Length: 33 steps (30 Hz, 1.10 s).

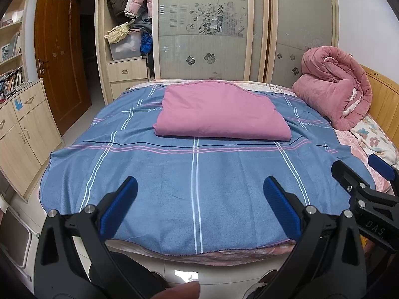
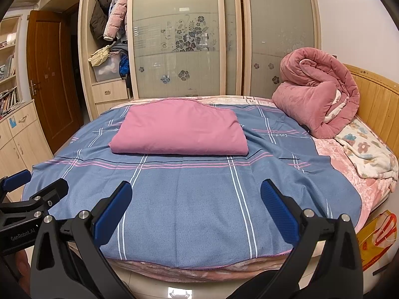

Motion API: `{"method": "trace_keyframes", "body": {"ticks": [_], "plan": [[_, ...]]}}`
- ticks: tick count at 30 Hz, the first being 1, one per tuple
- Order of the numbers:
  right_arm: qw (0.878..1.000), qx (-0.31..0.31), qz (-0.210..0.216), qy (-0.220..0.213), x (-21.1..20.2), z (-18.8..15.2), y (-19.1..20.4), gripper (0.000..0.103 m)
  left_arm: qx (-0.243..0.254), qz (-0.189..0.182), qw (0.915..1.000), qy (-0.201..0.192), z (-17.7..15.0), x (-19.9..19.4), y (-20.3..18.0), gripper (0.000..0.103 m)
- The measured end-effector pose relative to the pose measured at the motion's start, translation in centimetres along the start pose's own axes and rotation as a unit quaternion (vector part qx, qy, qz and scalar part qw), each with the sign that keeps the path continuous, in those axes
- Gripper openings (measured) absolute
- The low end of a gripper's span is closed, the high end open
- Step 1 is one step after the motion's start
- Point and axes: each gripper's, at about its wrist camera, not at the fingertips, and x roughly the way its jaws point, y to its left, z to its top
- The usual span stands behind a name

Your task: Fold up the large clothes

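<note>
A pink cloth (image 1: 219,112) lies folded into a thick rectangle on the far half of a blue striped sheet (image 1: 189,186) spread over the bed; both also show in the right wrist view, the cloth (image 2: 179,132) on the sheet (image 2: 189,199). My left gripper (image 1: 199,199) is open and empty, held above the near edge of the sheet. My right gripper (image 2: 197,201) is open and empty too, beside it at the same edge. The right gripper shows at the right of the left wrist view (image 1: 361,174), and the left gripper at the left of the right wrist view (image 2: 32,184).
A rolled pink quilt (image 1: 334,87) lies at the bed's far right by a wooden headboard (image 1: 384,99). A floral blanket (image 2: 366,154) lies beside it. A wardrobe with sliding doors (image 1: 204,30) stands behind the bed, cabinets (image 1: 22,129) and a door (image 1: 57,57) to the left.
</note>
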Motion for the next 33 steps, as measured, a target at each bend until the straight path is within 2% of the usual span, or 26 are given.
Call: {"method": "trace_keyframes", "body": {"ticks": [33], "plan": [[1.000,-0.001,-0.001,0.004,0.23,-0.13,-0.19,0.102,0.005,-0.003,1.0000,0.007,0.15,0.28,0.08,0.101]]}}
